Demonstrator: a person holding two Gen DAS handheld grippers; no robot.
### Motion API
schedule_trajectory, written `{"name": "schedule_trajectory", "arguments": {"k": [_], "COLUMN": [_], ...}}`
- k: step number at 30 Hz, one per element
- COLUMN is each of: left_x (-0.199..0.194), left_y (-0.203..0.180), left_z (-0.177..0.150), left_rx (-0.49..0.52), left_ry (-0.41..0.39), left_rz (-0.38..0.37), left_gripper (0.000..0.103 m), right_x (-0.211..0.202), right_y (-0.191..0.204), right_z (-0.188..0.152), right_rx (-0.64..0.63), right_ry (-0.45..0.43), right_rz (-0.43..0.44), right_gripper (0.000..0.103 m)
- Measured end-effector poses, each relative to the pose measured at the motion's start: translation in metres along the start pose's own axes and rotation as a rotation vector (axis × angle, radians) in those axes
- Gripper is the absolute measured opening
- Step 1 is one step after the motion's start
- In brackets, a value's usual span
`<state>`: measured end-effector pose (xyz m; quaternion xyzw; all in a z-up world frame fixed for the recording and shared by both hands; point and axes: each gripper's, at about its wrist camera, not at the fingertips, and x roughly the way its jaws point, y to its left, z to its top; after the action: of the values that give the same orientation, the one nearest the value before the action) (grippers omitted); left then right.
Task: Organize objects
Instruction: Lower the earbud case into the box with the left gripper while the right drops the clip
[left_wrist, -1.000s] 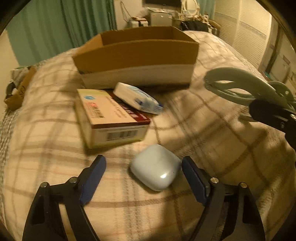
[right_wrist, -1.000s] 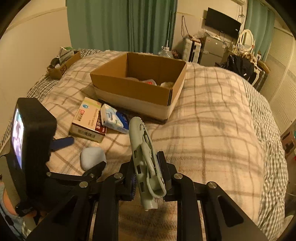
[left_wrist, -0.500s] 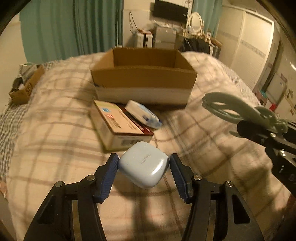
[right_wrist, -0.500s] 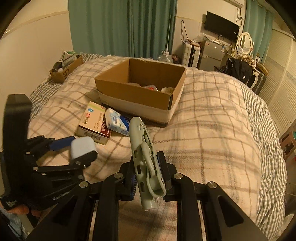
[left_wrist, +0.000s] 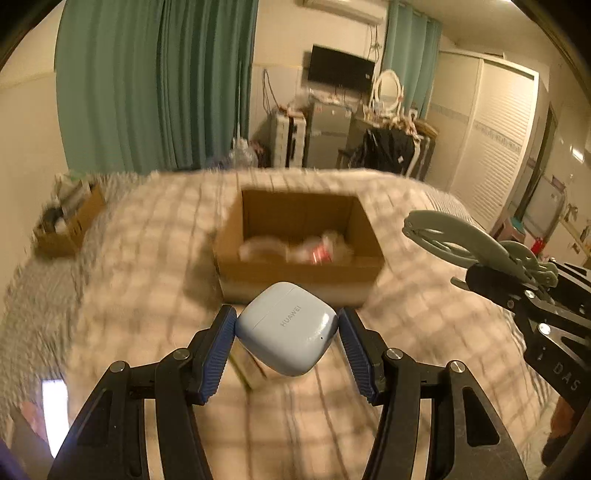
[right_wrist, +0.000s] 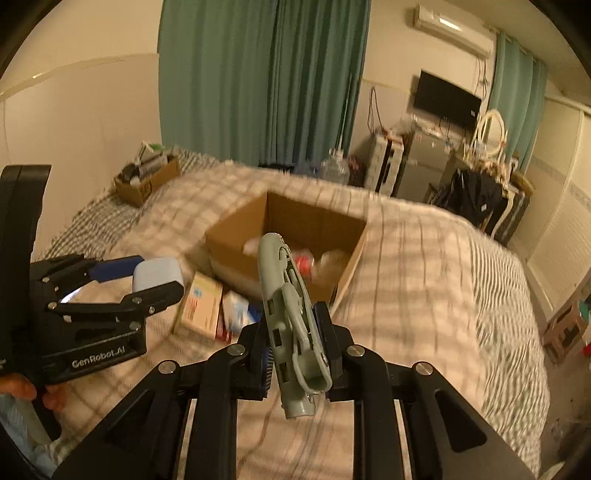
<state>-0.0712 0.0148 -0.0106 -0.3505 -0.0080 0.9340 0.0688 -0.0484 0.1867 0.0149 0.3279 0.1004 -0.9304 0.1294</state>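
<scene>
My left gripper (left_wrist: 286, 326) is shut on a pale blue earbud case (left_wrist: 286, 328) and holds it in the air above the bed, in front of an open cardboard box (left_wrist: 299, 271). The case also shows in the right wrist view (right_wrist: 157, 273). My right gripper (right_wrist: 295, 332) is shut on a grey-green folding tool (right_wrist: 286, 302), held upright to the right of the left gripper; the tool also shows in the left wrist view (left_wrist: 465, 242). The box (right_wrist: 332, 225) holds several blurred items.
A tan and red carton (right_wrist: 201, 308) and a white-blue packet (right_wrist: 236, 310) lie on the plaid bed (right_wrist: 424, 266) in front of the box. A smaller cardboard box (right_wrist: 147, 181) sits at the bed's far left. Furniture and a TV (right_wrist: 445, 99) stand beyond.
My left gripper closed on the earbud case, lifted it off the bed and moved toward the box. My right gripper rose with the tool still held.
</scene>
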Motion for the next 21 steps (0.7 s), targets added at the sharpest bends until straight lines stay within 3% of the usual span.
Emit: {"name": "schedule_trajectory", "arguments": {"k": [5,13,18,21], "left_x": [0.009,0.046,0.089,0.125], "left_y": [0.004,0.011,0.019,0.024], "left_z": [0.05,0.117,0.127,0.12], "left_rx": [0.008,0.013,0.015,0.029], "left_ry": [-0.049,-0.097,-0.081,-0.041], "left_rz": [0.011,0.037,0.05,0.0], "left_gripper": [0.059,0.059,0.059,0.059], "right_x": [0.009,0.057,0.107,0.144], "right_y": [-0.01,-0.03,-0.039,-0.041], "right_z": [0.049,0.127,0.149,0.144], "right_rx": [-0.011,0.011,0.032,0.045], "right_ry": [-0.043,-0.054,-0.024,0.021], "right_rz": [-0.014,0.009,0.033,0.075], "right_gripper": [0.018,0.018,0.018,0.018]}}
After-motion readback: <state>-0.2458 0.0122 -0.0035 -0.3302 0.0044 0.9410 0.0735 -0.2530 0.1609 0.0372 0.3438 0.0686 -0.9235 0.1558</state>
